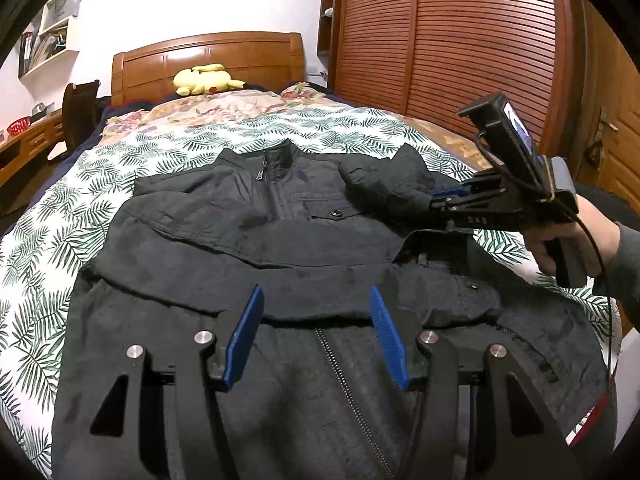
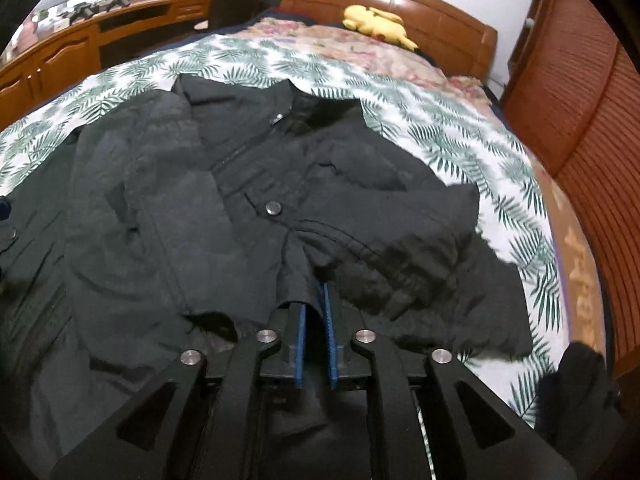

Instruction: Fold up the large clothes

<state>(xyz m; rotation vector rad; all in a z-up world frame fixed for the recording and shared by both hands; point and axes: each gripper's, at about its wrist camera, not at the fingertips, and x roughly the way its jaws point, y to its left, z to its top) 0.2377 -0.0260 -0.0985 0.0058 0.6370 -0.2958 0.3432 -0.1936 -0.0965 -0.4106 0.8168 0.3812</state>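
A black jacket [image 1: 248, 216] lies front-up on the leaf-print bedspread [image 1: 52, 216] of a bed, its collar toward the wooden headboard [image 1: 208, 56] and its zipper running down the middle. One sleeve [image 1: 188, 244] is folded across the chest. The other sleeve [image 1: 384, 184] is lifted off the jacket's shoulder side, its cuff pinched between the blue fingers of the right gripper [image 1: 440, 196]; in the right wrist view the gripper [image 2: 316, 308] has its fingers drawn narrow with dark fabric [image 2: 300, 280] caught between them. The left gripper [image 1: 316, 300] hovers over the jacket's lower front with its blue fingers [image 1: 244, 336] spread wide, holding nothing. A yellow plush toy [image 1: 206, 79] rests by the headboard on a floral quilt [image 1: 224, 106]. A slatted wooden wardrobe [image 1: 448, 40] stands beside the bed, and a wooden desk [image 2: 56, 56] on the other side.
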